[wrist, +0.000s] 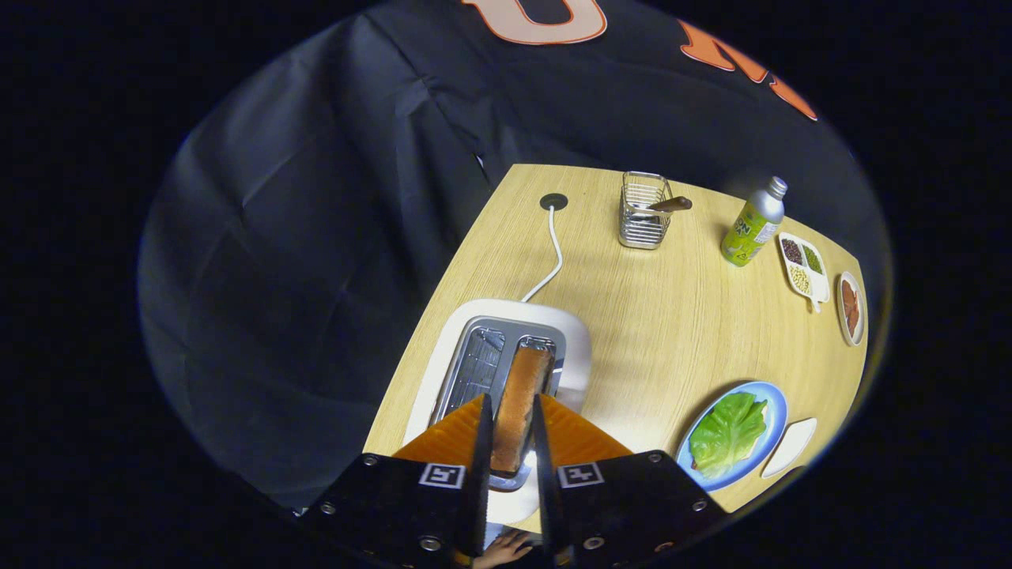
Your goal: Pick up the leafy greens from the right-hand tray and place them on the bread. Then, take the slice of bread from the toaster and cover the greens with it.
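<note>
A white toaster (581, 348) stands at the near left of the wooden table (672, 316). A browned slice of bread (523, 379) stands upright in its right slot, while the left slot holds nothing. My gripper (511, 400) is directly above the toaster, and both fingers press against the two faces of the slice. To the right, the leafy greens (727, 433) lie on a blue plate (773, 399), with a pale bread edge showing under them. A white tray (793, 446) sits beside that plate.
A wire basket (642, 212) with a wooden-handled tool stands at the back, and a green bottle (753, 225) to its right. A divided dish of beans (805, 269) and a small dish of reddish food (851, 308) line the right edge. The toaster's white cord (553, 253) runs back. A hand (506, 549) shows below the fingers.
</note>
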Demonstrator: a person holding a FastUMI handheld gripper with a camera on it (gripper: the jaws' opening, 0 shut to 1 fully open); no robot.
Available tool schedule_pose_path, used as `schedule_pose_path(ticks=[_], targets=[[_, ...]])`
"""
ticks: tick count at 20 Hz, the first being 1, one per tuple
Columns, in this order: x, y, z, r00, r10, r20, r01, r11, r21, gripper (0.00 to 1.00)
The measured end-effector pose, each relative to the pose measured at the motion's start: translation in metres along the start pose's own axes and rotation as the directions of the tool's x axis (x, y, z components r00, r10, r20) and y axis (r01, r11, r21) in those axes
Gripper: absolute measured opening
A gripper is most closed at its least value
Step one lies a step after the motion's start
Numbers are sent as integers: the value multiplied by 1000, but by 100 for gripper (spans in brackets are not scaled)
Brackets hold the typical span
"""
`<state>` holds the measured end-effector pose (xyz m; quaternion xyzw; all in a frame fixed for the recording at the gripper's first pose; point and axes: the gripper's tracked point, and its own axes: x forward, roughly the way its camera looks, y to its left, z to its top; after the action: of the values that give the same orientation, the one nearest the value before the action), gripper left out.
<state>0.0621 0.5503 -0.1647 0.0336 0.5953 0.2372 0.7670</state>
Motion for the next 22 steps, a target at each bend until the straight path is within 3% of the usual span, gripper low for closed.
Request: schedule_pose_path(ticks=[2, 6, 17, 22], targets=[[-3, -2, -2, 1000, 11, 7, -11, 1000, 9, 16], [-22, 0, 1, 996, 77, 36, -77, 997, 16, 10], [-88, -15, 8, 957, 249, 146, -261, 963, 69, 9], [-98, -51, -2, 949, 247, 197, -264, 962, 66, 9]])
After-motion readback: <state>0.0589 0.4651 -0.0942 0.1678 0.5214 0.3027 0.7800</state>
